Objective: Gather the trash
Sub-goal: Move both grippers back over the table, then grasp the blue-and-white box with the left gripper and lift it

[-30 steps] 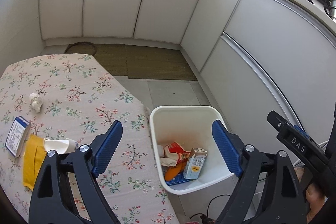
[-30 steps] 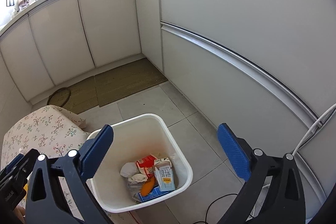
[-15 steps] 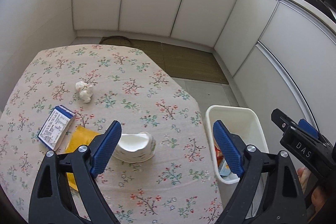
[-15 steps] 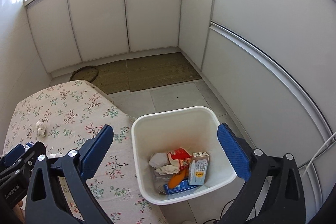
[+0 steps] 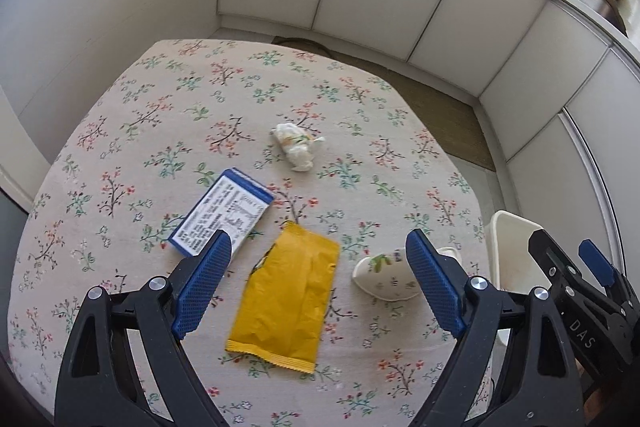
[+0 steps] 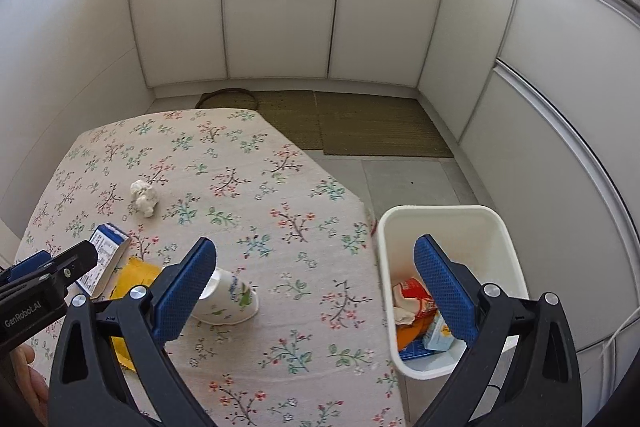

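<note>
Left wrist view: yellow wrapper lies between the spread, empty left gripper fingers.

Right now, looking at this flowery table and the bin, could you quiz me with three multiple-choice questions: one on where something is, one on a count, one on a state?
1. Where is the white plastic bin?
A. on the table
B. on the floor beside the table
C. on the counter

2. How many loose items lie on the floral tablecloth?
A. two
B. four
C. six

3. How does the white paper cup with green print sit?
A. upright
B. tipped on its side
C. stacked in another cup

Answers:
1 B, it stands on the tiles at the table's edge.
2 B: crumpled white wrapper, blue and white carton, flat yellow pouch and the cup.
3 B, its open mouth faces sideways.
</note>
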Demonstrator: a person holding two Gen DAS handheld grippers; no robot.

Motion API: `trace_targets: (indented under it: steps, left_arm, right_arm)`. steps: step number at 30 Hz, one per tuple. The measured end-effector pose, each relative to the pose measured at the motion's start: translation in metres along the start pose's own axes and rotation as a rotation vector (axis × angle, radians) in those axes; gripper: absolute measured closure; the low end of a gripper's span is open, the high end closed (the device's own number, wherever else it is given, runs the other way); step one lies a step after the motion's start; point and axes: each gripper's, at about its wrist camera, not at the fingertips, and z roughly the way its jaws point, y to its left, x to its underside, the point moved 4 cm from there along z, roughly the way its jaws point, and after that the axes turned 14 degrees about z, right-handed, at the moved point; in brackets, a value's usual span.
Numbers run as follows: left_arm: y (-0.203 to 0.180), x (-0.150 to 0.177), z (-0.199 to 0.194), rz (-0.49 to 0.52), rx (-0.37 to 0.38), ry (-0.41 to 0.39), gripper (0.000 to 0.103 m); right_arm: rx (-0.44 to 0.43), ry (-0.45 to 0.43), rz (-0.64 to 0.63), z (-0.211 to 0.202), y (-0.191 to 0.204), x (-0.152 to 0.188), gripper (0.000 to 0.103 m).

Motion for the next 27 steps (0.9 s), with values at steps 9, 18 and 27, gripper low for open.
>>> trace_targets:
  steps: [9, 18, 27]
  left_arm:
    - [0.063, 0.008, 0.044, -0.039, -0.068, 0.137, 0.018]
    - [0.071, 0.014, 0.098, 0.065, -0.063, 0.278, 0.018]
    - [0.072, 0.018, 0.109, 0.171, -0.091, 0.291, 0.038]
  right_arm:
    - [-0.045, 0.034, -0.072, 0.009, 0.053, 0.016, 0.007]
    - [-0.071, 0.128, -0.213, 0.028, 0.072, 0.026, 0.007]
    - [-0.179, 0.283, -0.439, 0.057, 0.075, 0.036, 0.007]
